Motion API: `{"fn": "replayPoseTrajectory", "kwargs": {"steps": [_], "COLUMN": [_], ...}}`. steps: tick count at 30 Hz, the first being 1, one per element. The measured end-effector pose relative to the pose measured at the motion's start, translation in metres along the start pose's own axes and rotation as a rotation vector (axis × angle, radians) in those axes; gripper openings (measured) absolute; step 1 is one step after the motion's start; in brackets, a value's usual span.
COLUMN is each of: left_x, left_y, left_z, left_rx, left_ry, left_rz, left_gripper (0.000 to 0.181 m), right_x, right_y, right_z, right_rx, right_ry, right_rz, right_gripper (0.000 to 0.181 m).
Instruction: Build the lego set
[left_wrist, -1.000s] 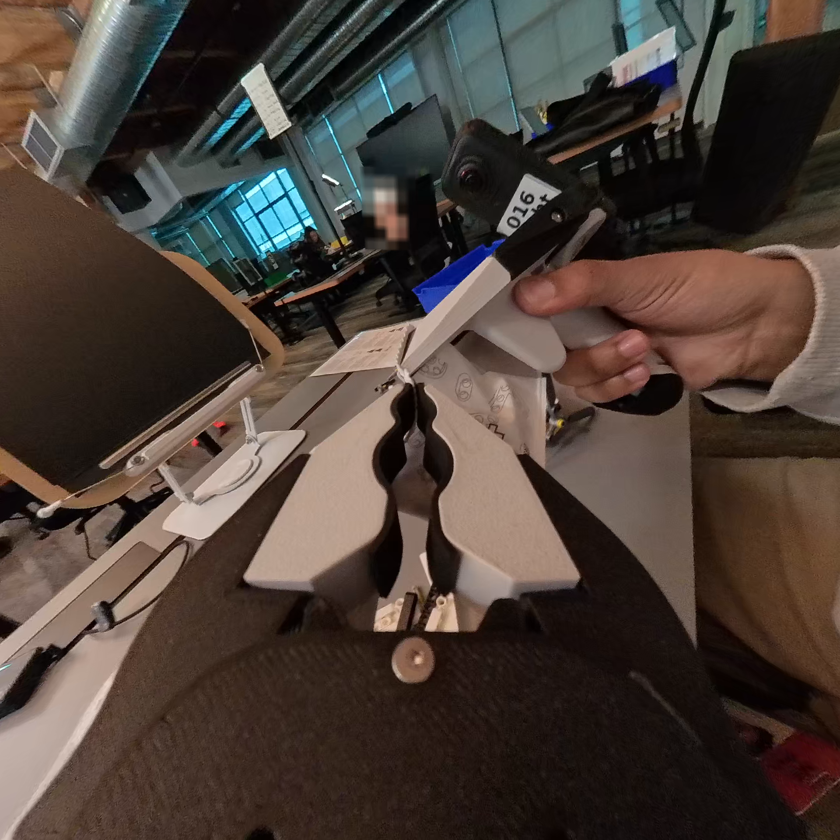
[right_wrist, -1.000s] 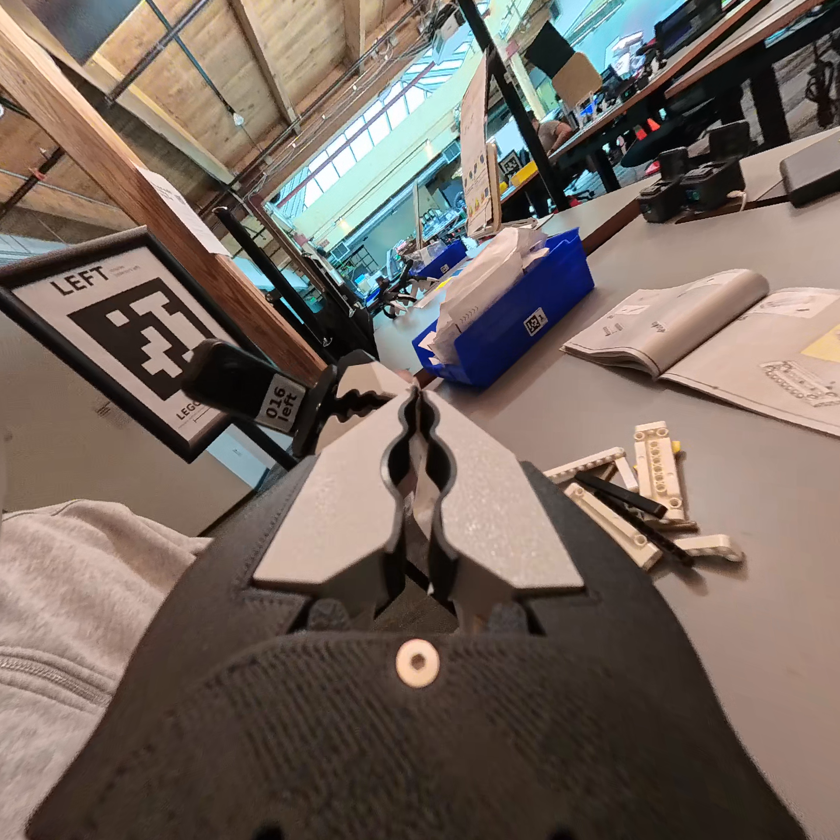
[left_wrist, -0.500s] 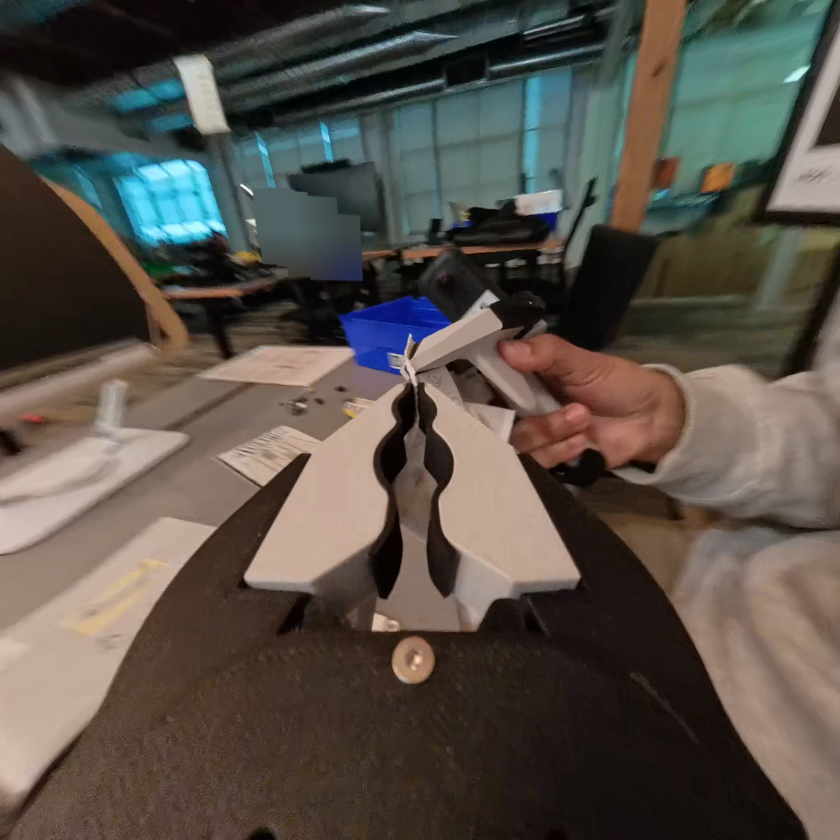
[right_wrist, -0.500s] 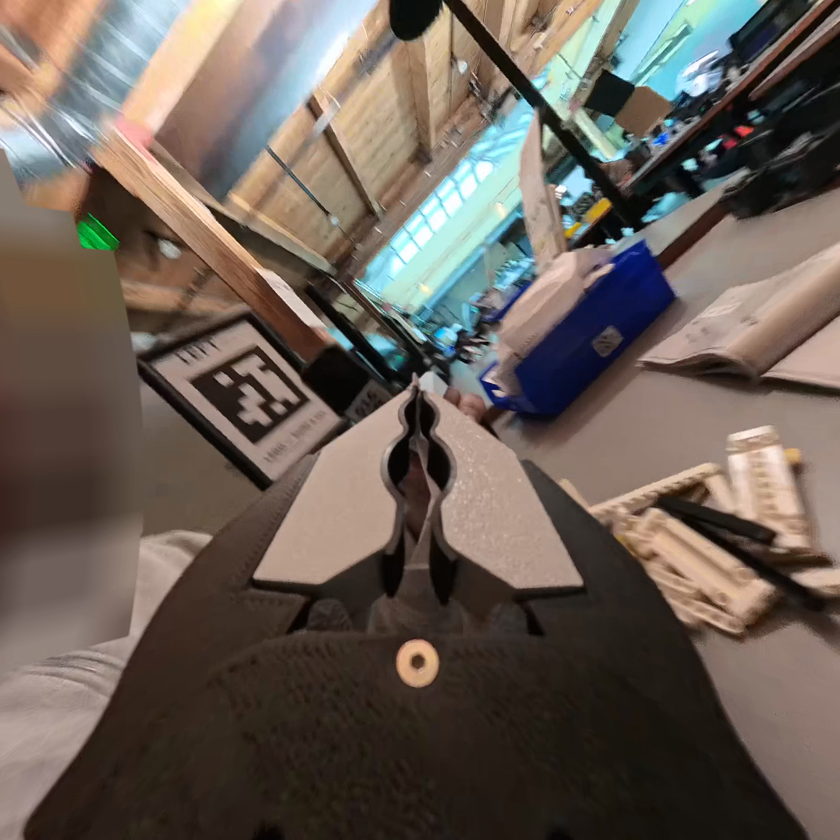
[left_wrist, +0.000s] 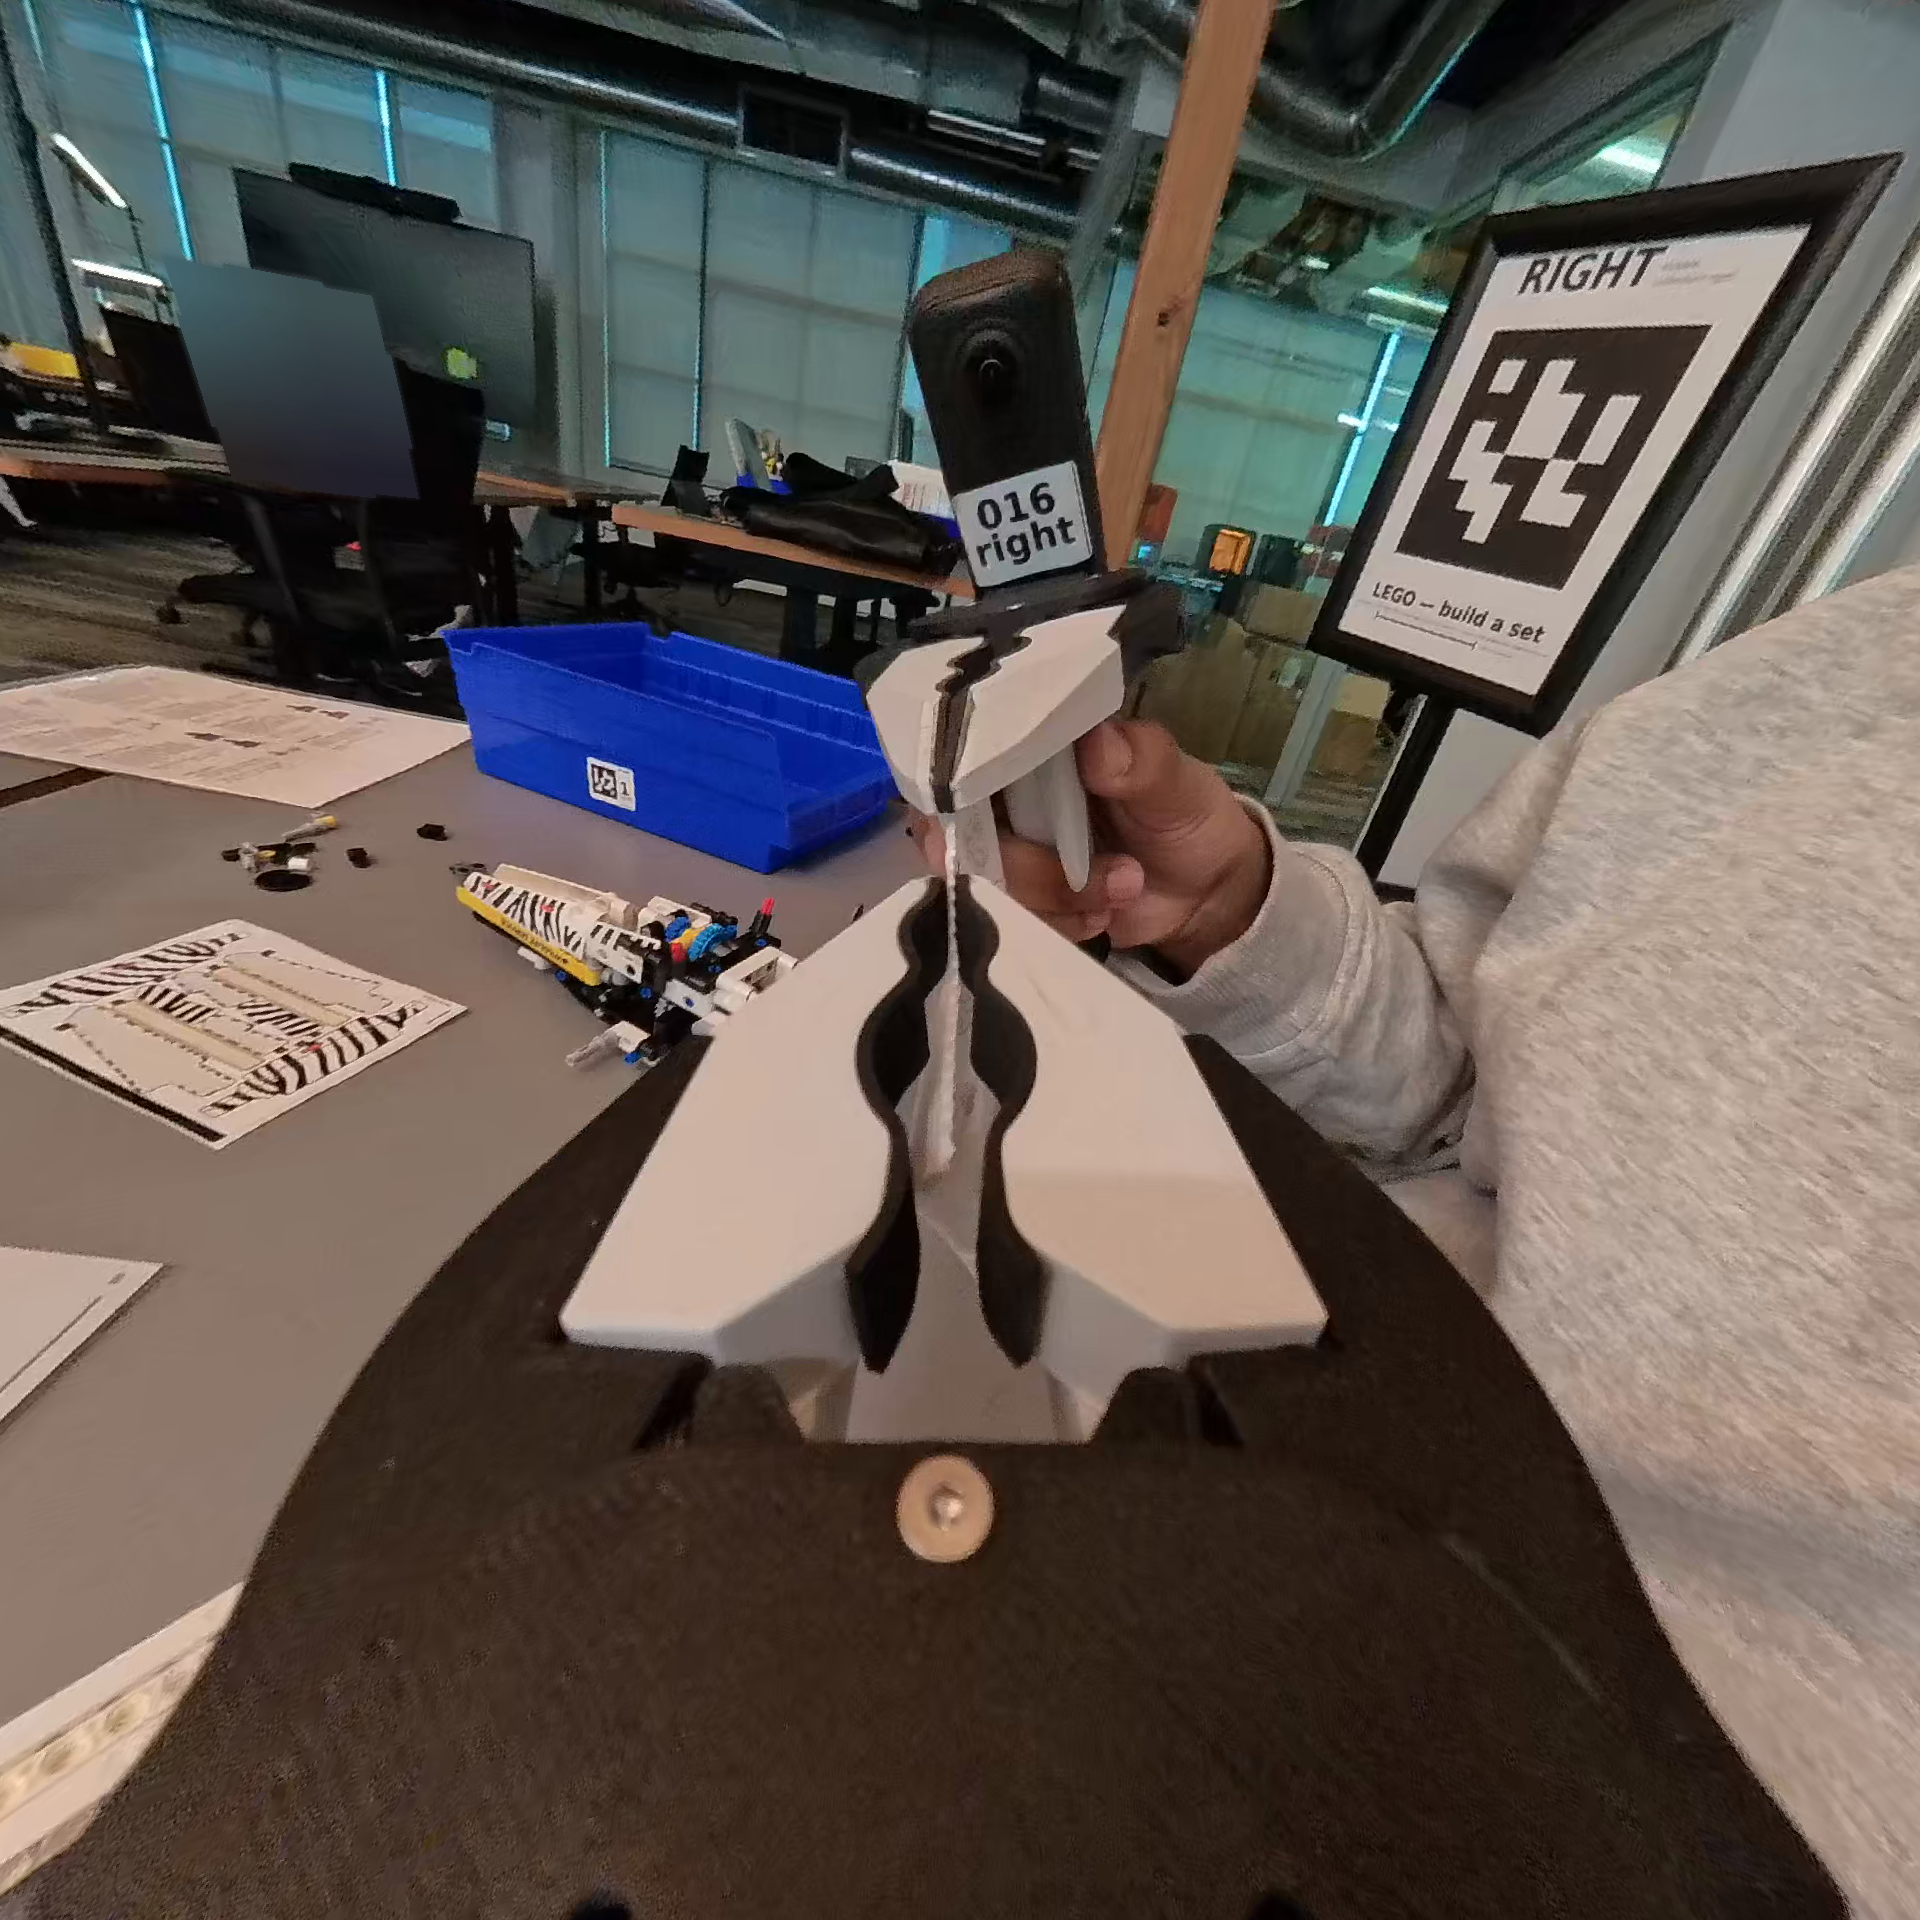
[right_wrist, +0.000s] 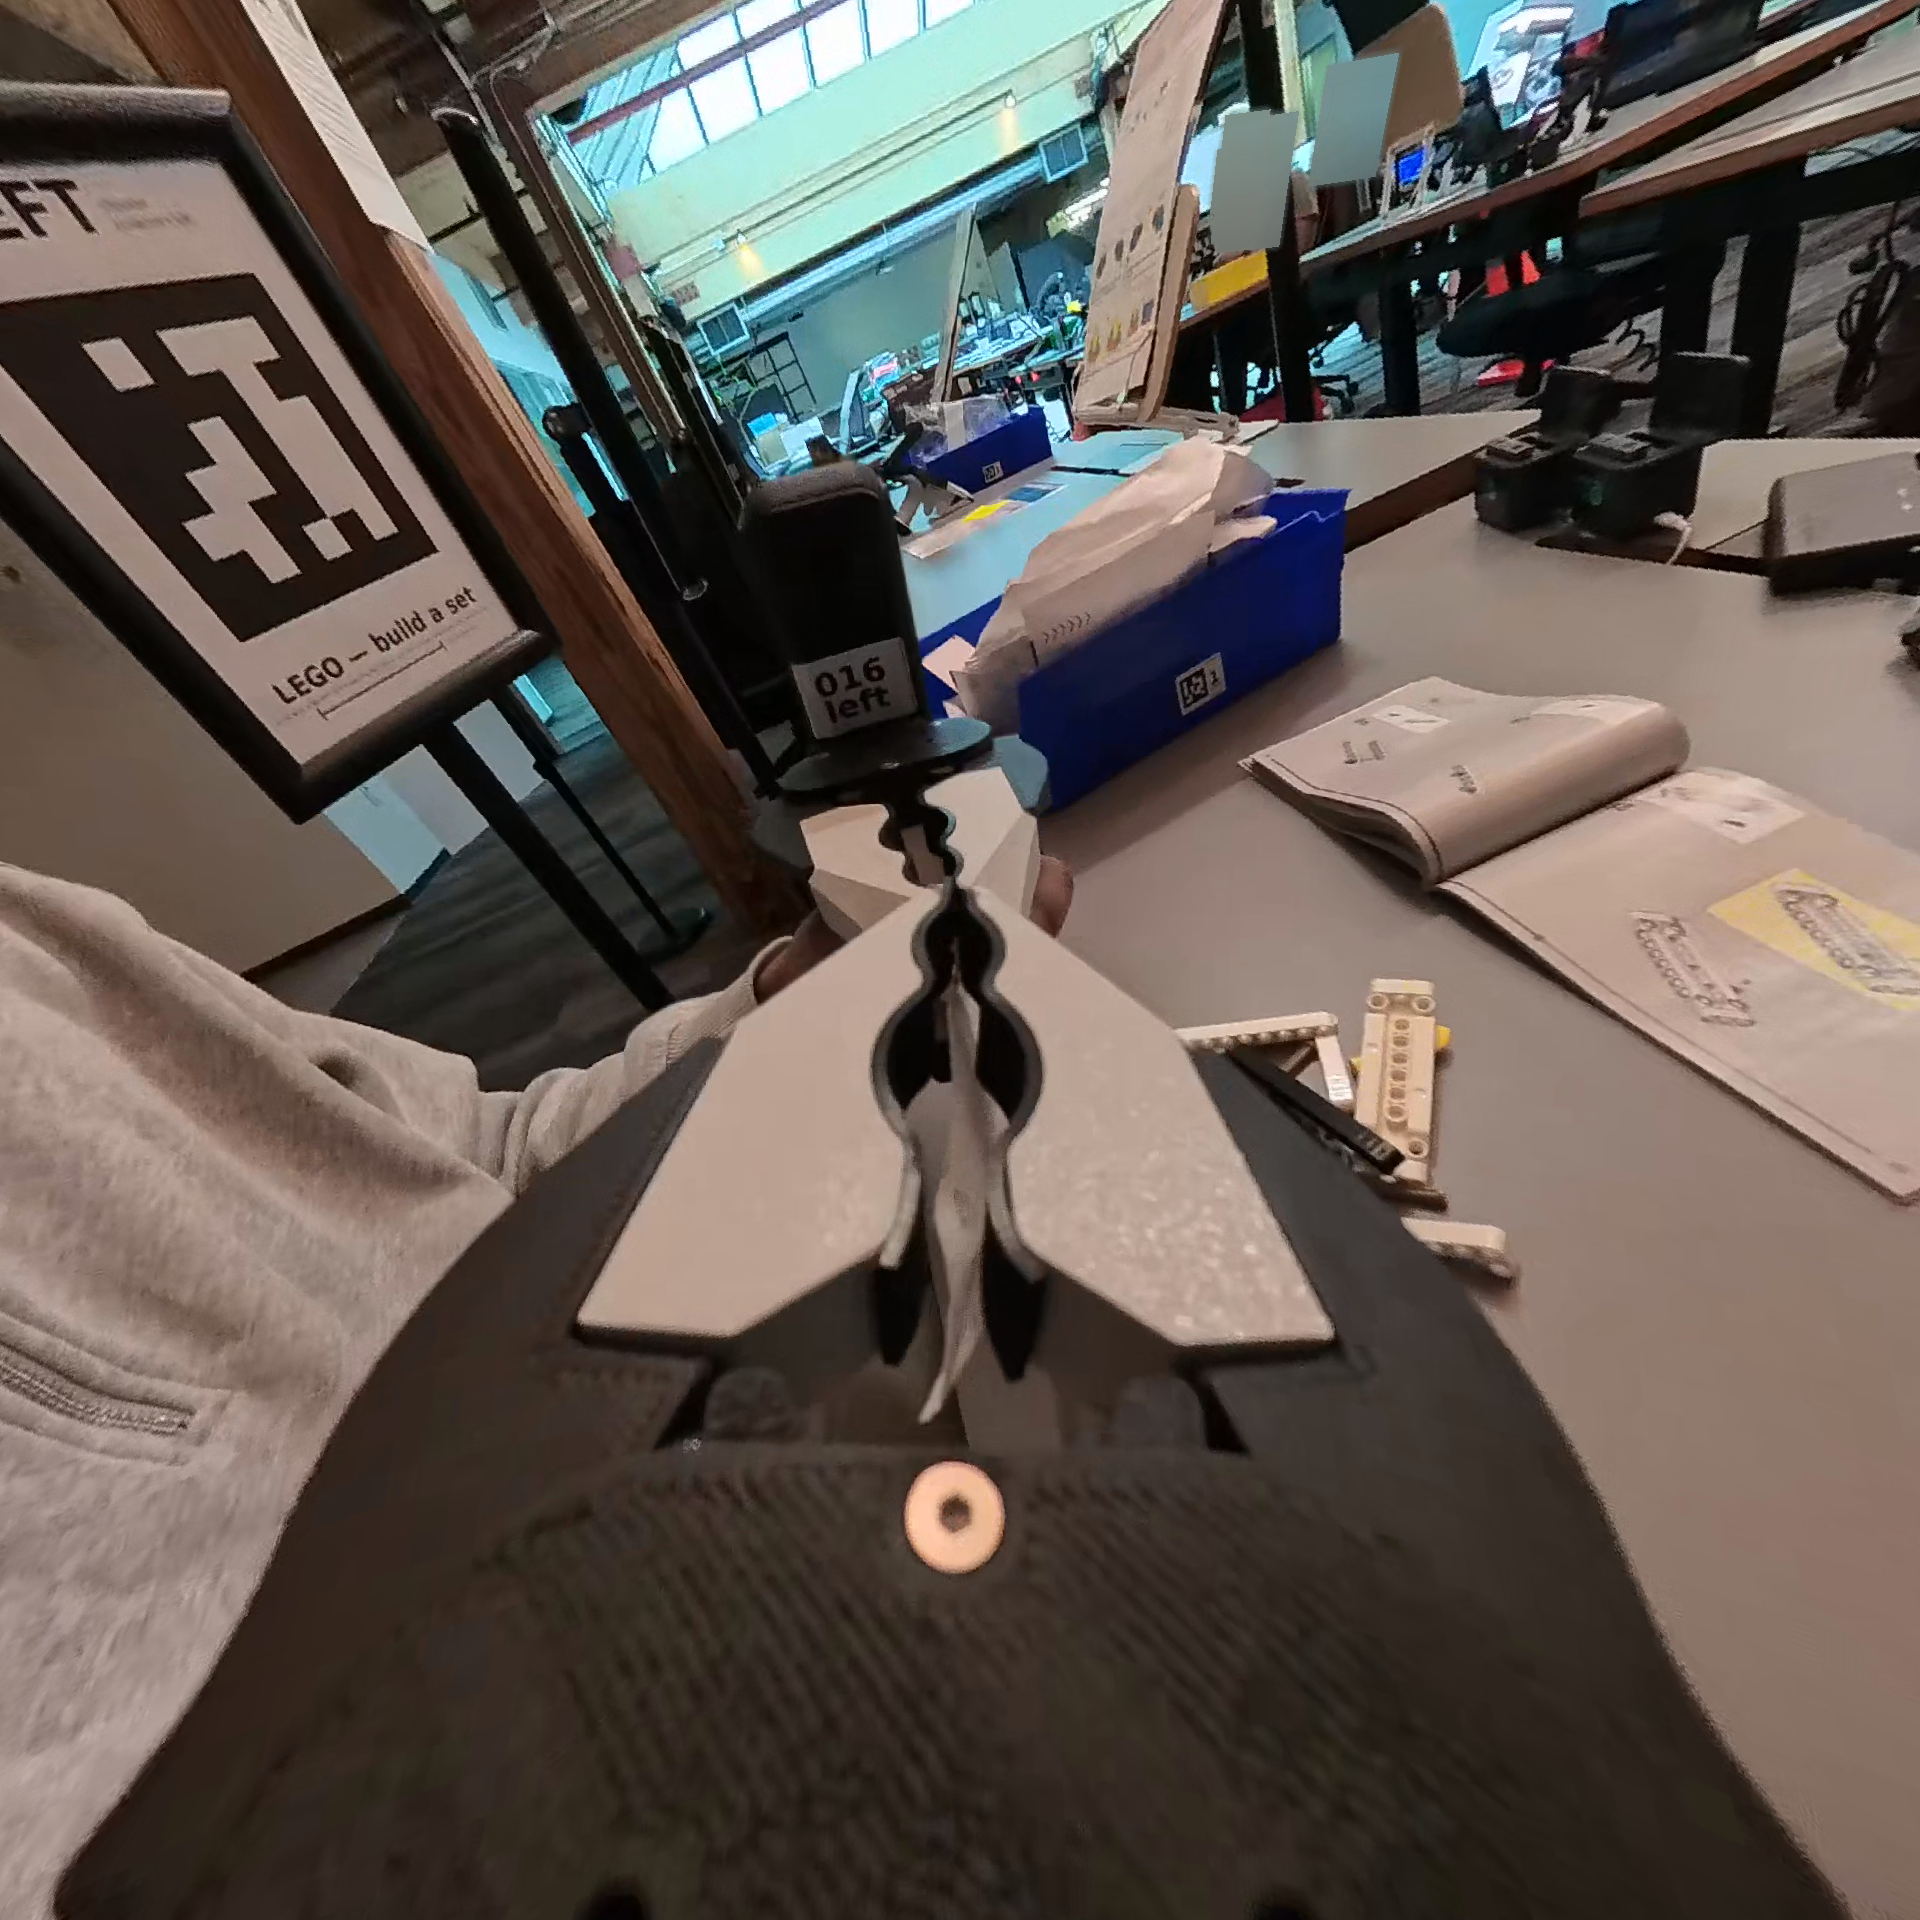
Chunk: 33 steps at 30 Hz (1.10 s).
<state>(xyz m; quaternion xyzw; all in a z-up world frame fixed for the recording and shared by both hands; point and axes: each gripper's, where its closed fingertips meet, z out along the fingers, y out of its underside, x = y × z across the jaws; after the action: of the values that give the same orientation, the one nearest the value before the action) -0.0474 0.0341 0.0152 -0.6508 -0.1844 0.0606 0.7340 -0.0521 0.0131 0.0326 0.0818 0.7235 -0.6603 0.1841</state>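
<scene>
My left gripper (left_wrist: 948, 885) and my right gripper (right_wrist: 948, 896) are held tip to tip above the table's near edge. Both are shut on one thin white paper bag (left_wrist: 945, 1039), seen edge-on as a strip running through both jaws. It also shows in the right wrist view (right_wrist: 961, 1247). The right gripper shows in the left wrist view (left_wrist: 992, 717), held by a hand. The left gripper shows in the right wrist view (right_wrist: 925, 847). A partly built lego model with zebra stickers (left_wrist: 623, 935) lies on the grey table (left_wrist: 364, 1143). Loose white and black beams (right_wrist: 1392, 1081) lie to the right.
A blue bin (left_wrist: 665, 727) stands behind the model, and a zebra sticker sheet (left_wrist: 208, 1023) and small loose parts (left_wrist: 281, 852) lie to its left. An open instruction booklet (right_wrist: 1558, 810) and a blue bin stuffed with paper bags (right_wrist: 1174, 644) are at the right. Framed marker signs stand on both sides. The tips of both grippers are at nearly the same place.
Both grippers have swung round and now face each other head-on, tips nearly touching. They stay shut on the white bag throughout. The lego model has come into the left wrist view.
</scene>
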Motion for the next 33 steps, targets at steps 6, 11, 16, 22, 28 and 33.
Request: {"fn": "replayPoseTrajectory", "kwargs": {"steps": [6,11,16,22,28,33], "left_x": [0.003,0.004,0.008,0.006,0.009,0.01], "left_y": [0.003,0.002,-0.004,-0.022,-0.043,-0.048], "left_z": [0.006,0.005,0.005,0.011,0.013,0.012], "left_rx": [0.0,0.004,0.041,0.139,0.278,0.369], "left_ry": [0.031,0.04,0.057,-0.048,-0.118,-0.114], "left_rz": [-0.029,-0.041,-0.048,-0.014,-0.019,-0.06], "left_gripper": [0.0,0.0,0.0,0.0,0.0,0.0], "right_x": [0.002,0.0,-0.003,-0.003,-0.01,-0.009], "right_y": [0.003,0.01,0.004,-0.018,-0.037,-0.041], "right_z": [-0.005,-0.007,-0.008,-0.015,-0.022,-0.023], "right_rx": [-0.028,-0.06,-0.006,0.246,0.414,0.503], "right_ry": [0.051,0.021,-0.013,-0.158,-0.207,-0.233], "right_rz": [-0.049,-0.039,-0.017,0.193,0.229,0.289], "right_gripper": [0.015,0.0,0.0,0.0,0.0,0.0]}}
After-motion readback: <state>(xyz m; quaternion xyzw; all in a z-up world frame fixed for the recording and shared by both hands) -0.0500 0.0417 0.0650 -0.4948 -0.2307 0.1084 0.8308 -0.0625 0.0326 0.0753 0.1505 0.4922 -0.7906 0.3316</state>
